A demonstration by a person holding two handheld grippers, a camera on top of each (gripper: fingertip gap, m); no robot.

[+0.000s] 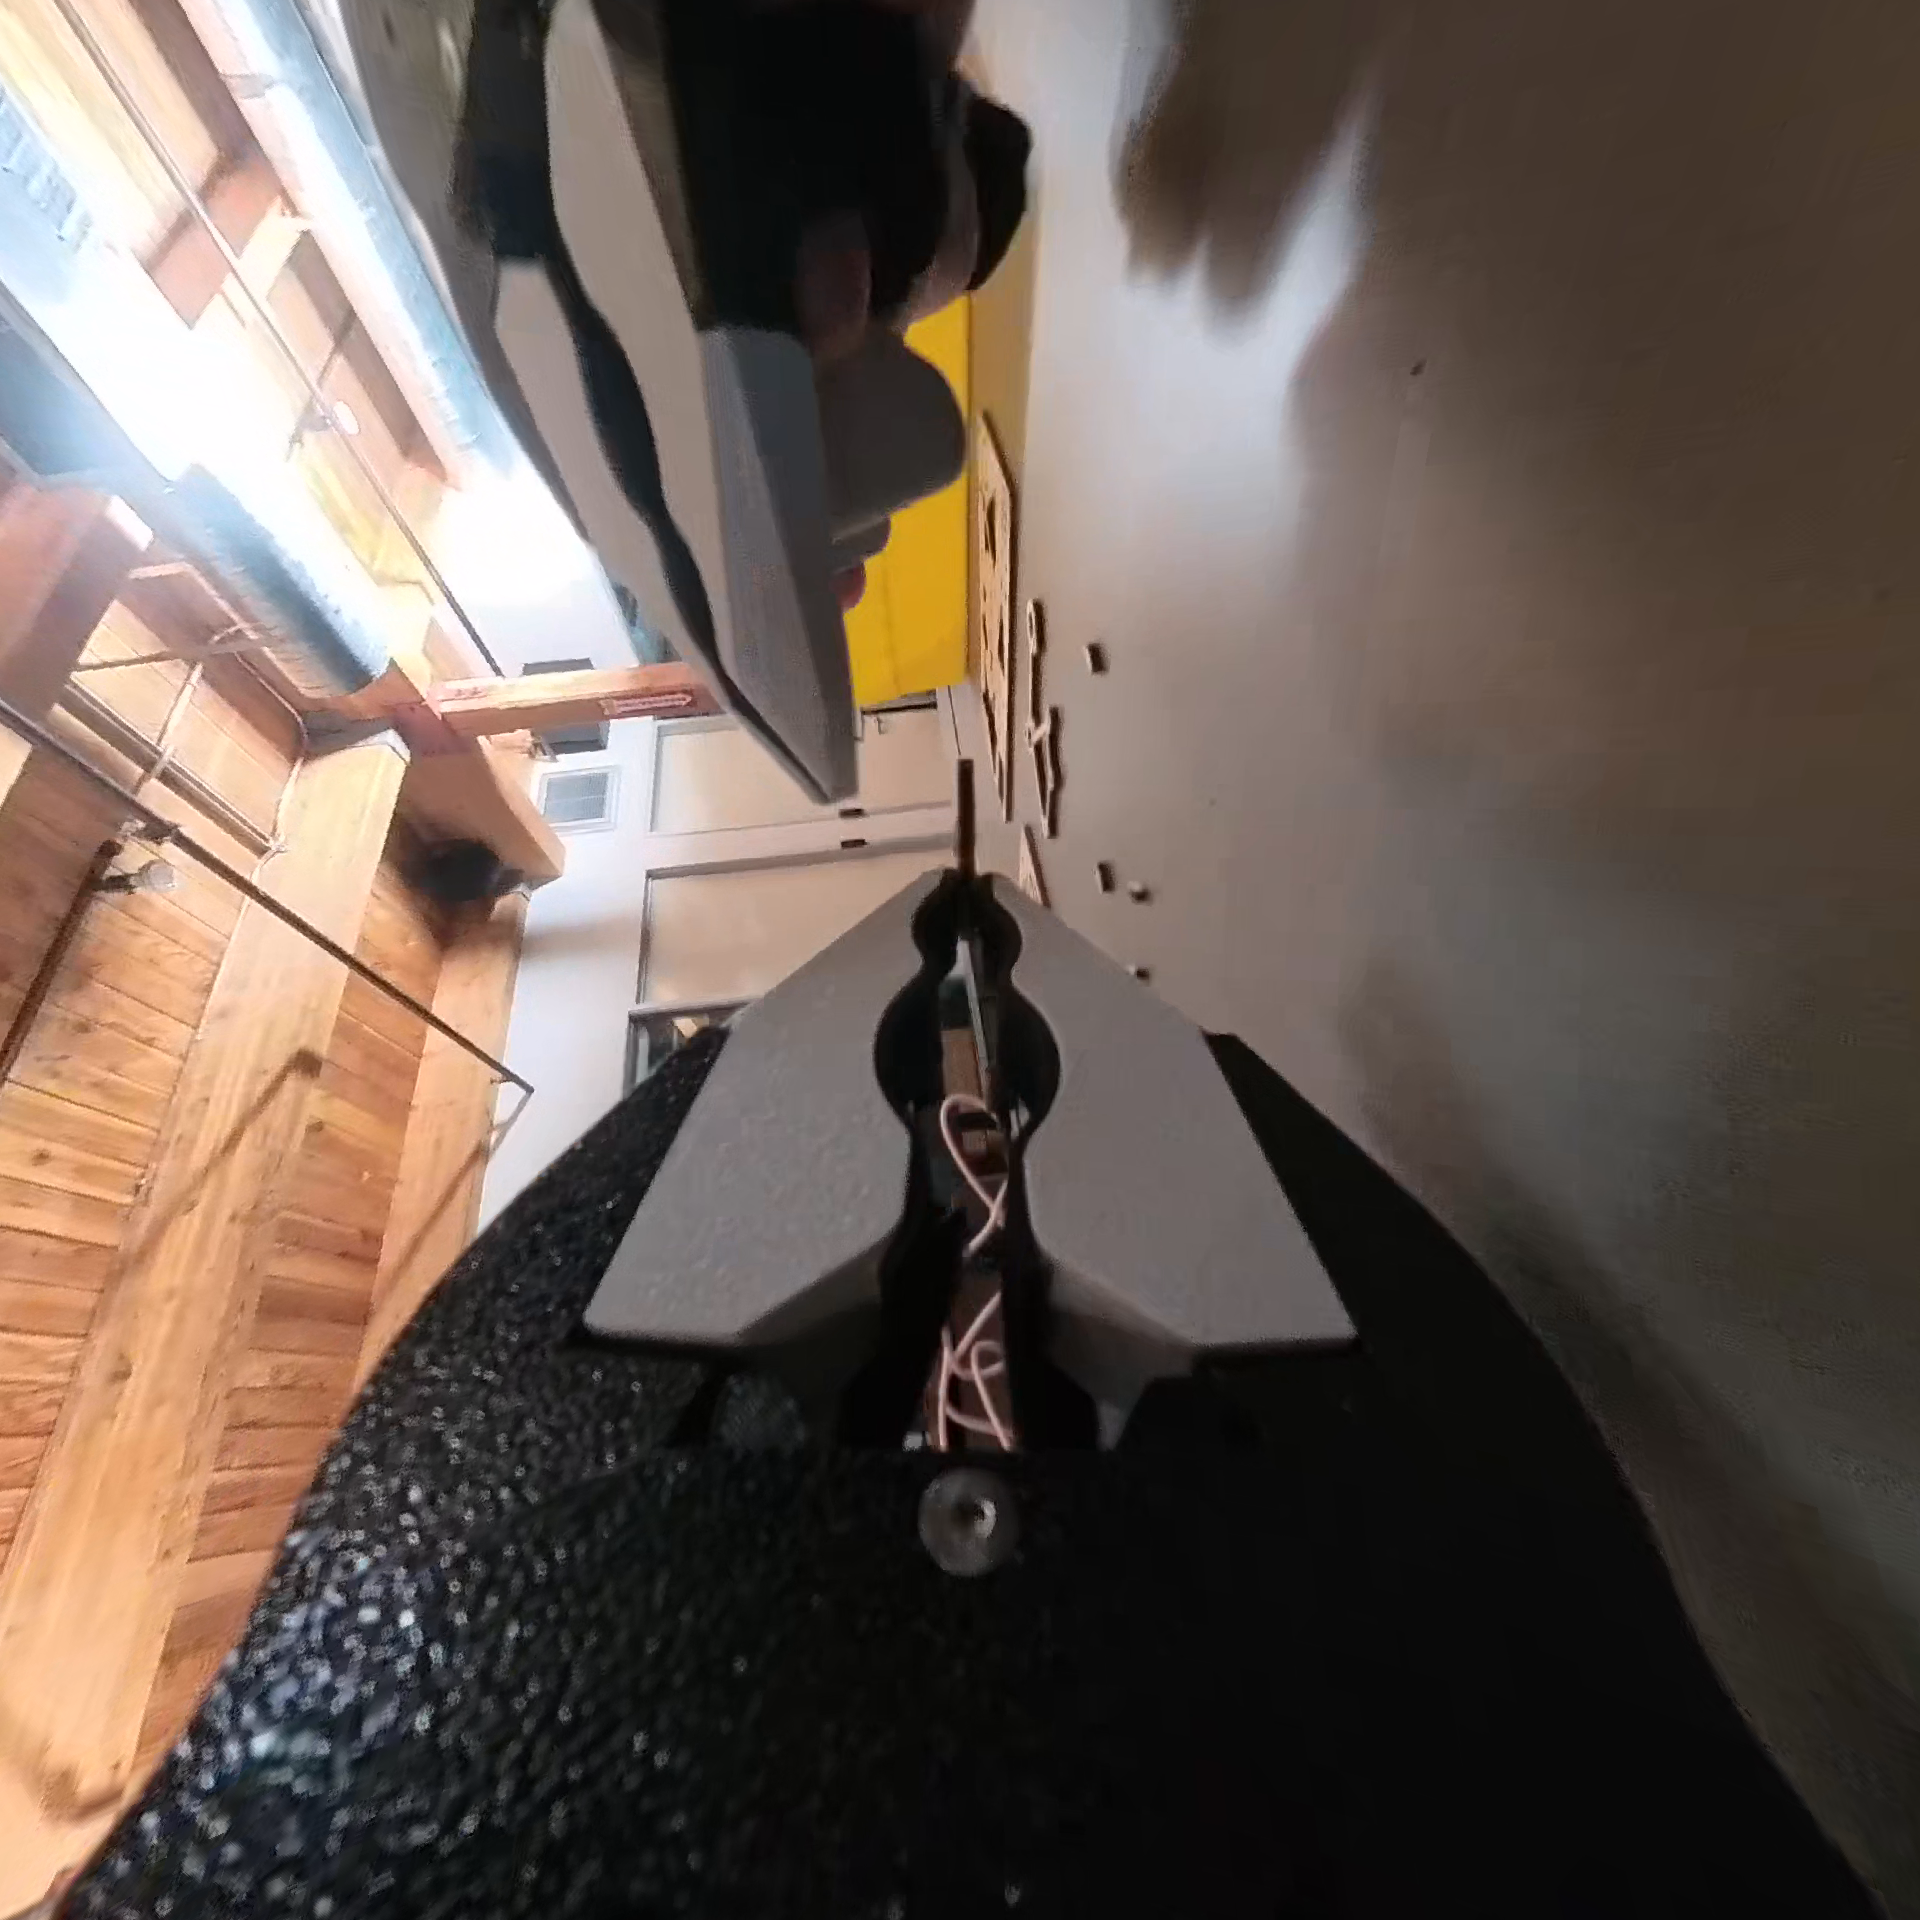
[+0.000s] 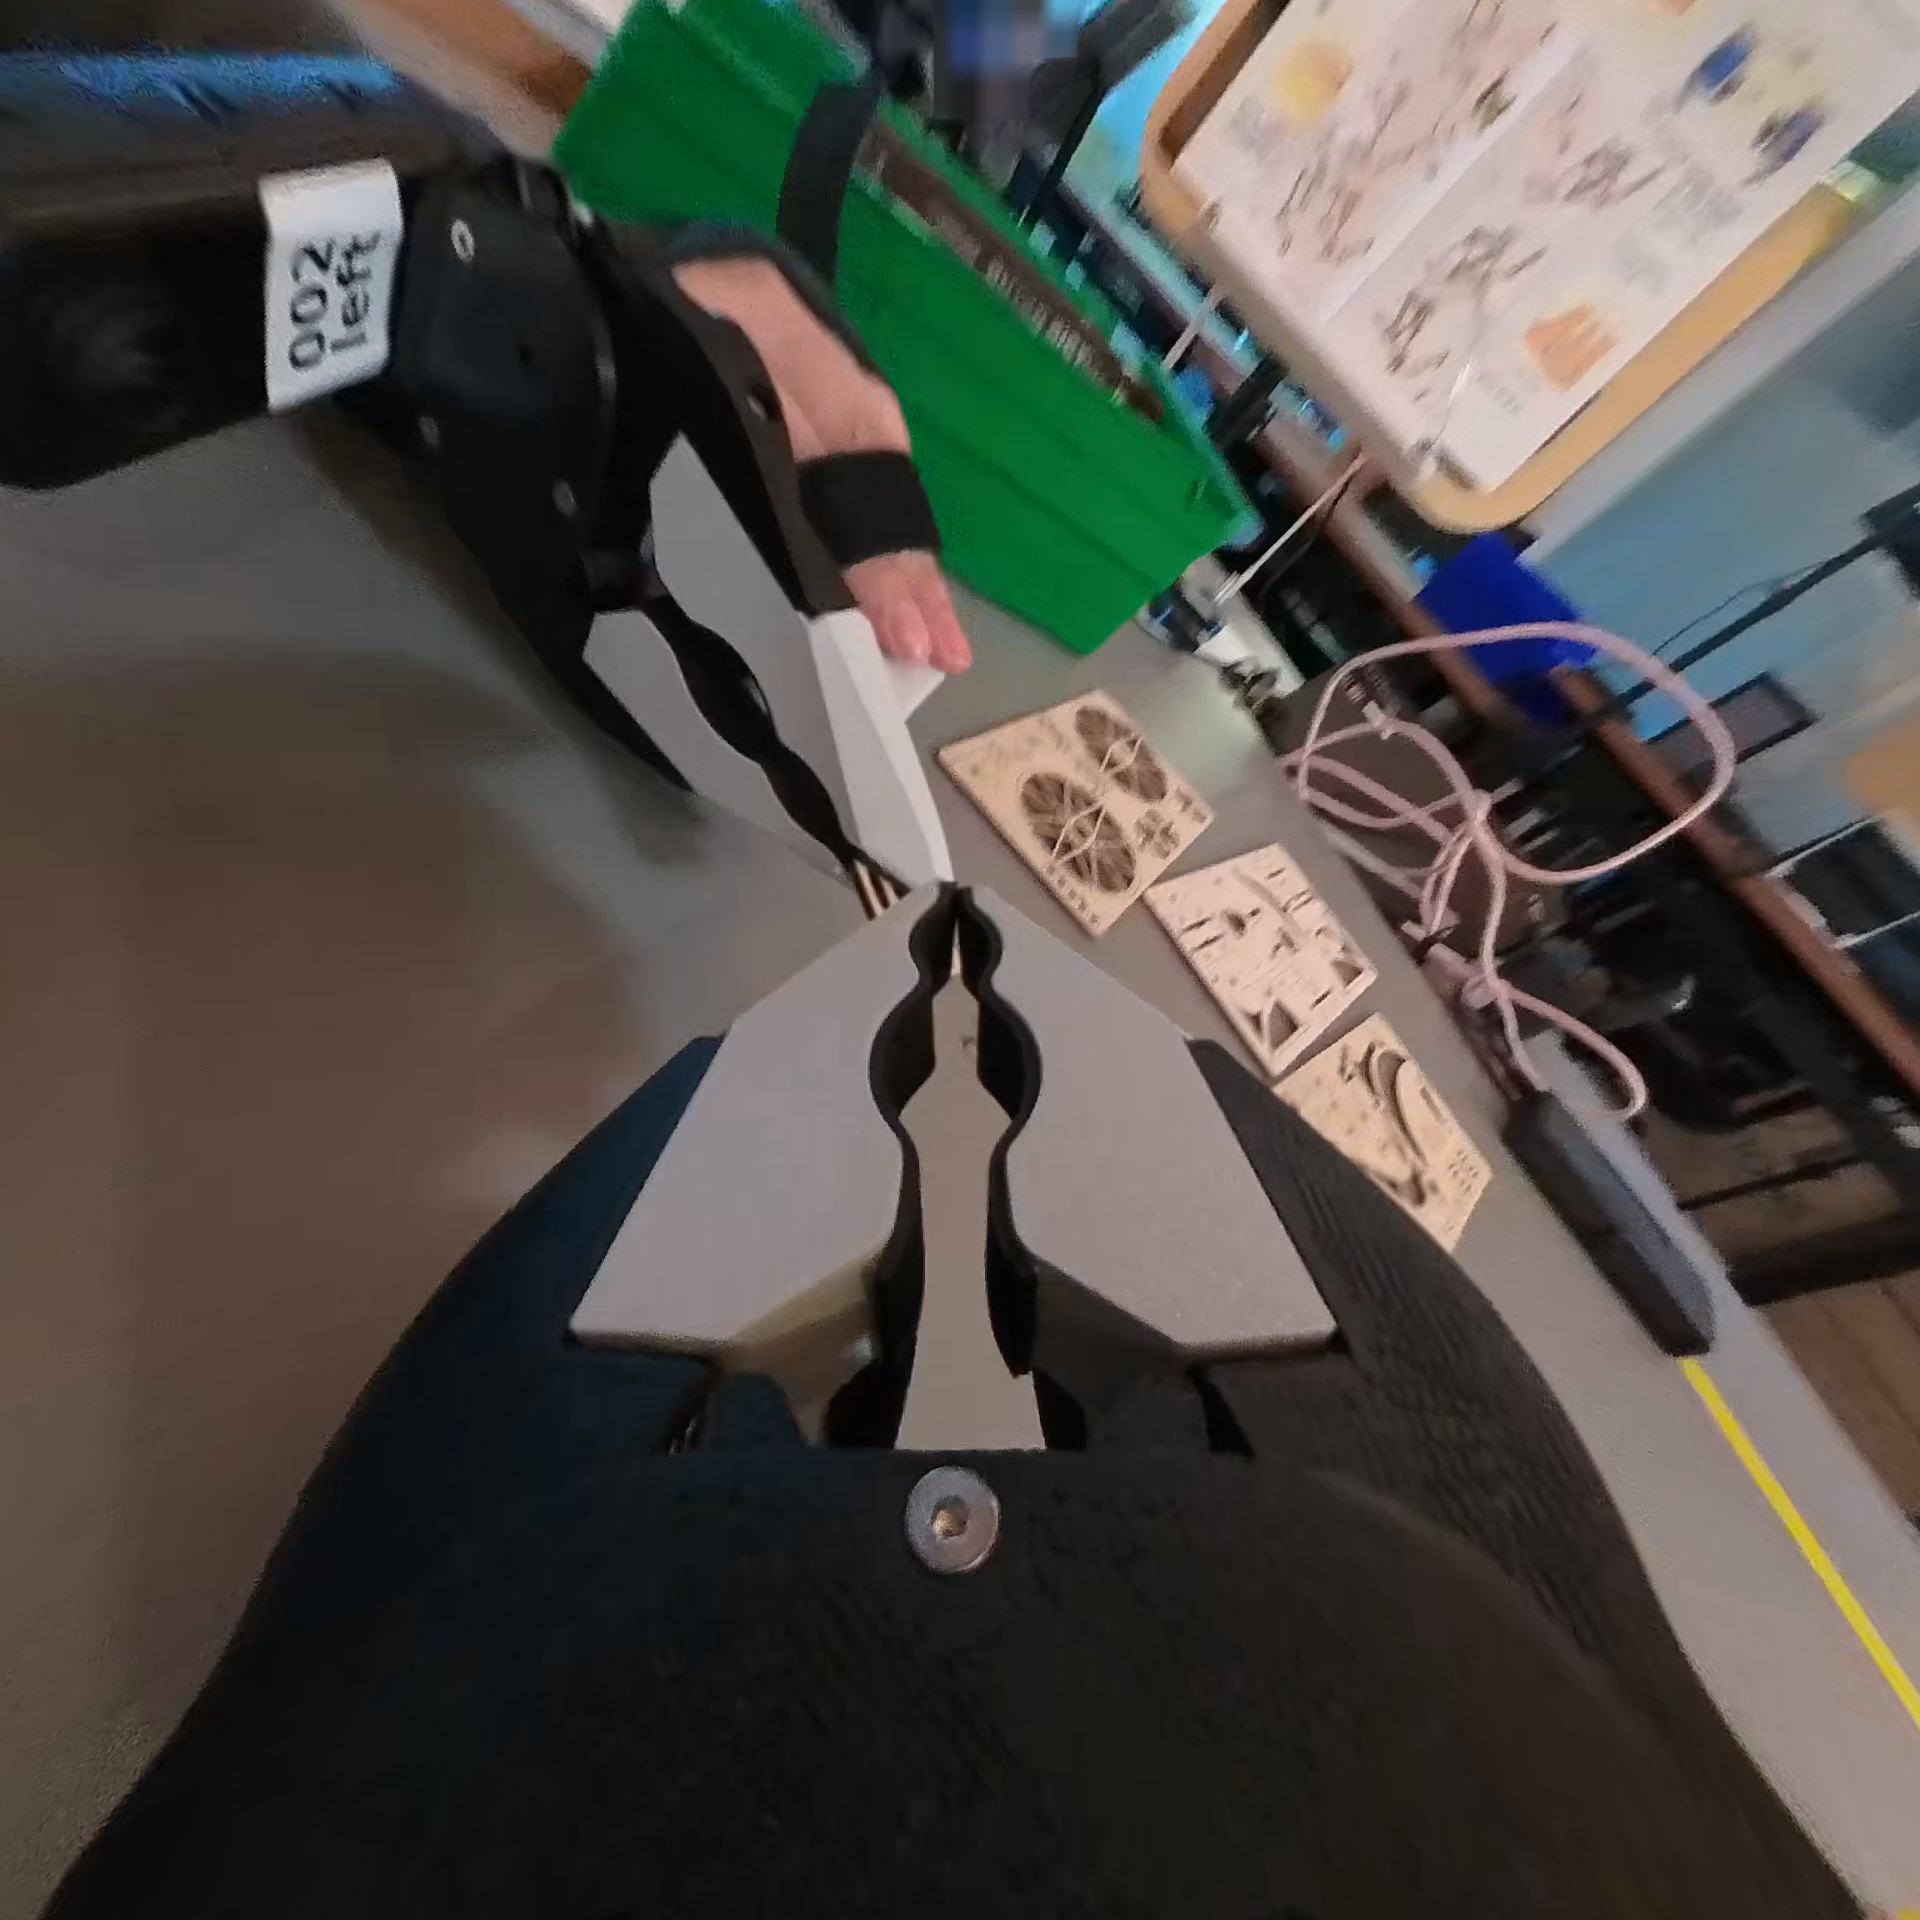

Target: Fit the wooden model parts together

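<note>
My left gripper [image 1: 961,883] is shut on a thin wooden part [image 1: 964,810], seen edge-on and sticking out past its tips above the grey table [image 1: 1455,935]. My right gripper [image 2: 951,896] is shut on a thin pale wooden part [image 2: 952,940] that shows as a sliver between its jaws. In the right wrist view the left gripper [image 2: 883,883] comes in from the upper left, held by a hand [image 2: 894,592], and its wooden part [image 2: 878,896] meets my right fingertips. In the left wrist view the right gripper [image 1: 821,748] hangs just up and left of the held part.
Three laser-cut wooden sheets [image 2: 1075,805] [image 2: 1262,951] [image 2: 1382,1122] lie in a row on the table. Loose cut-out parts [image 1: 1044,727] and small bits [image 1: 1105,875] lie nearby. A green bin [image 2: 935,364], pink cables [image 2: 1507,779] and a black adapter [image 2: 1610,1216] sit along the table edge.
</note>
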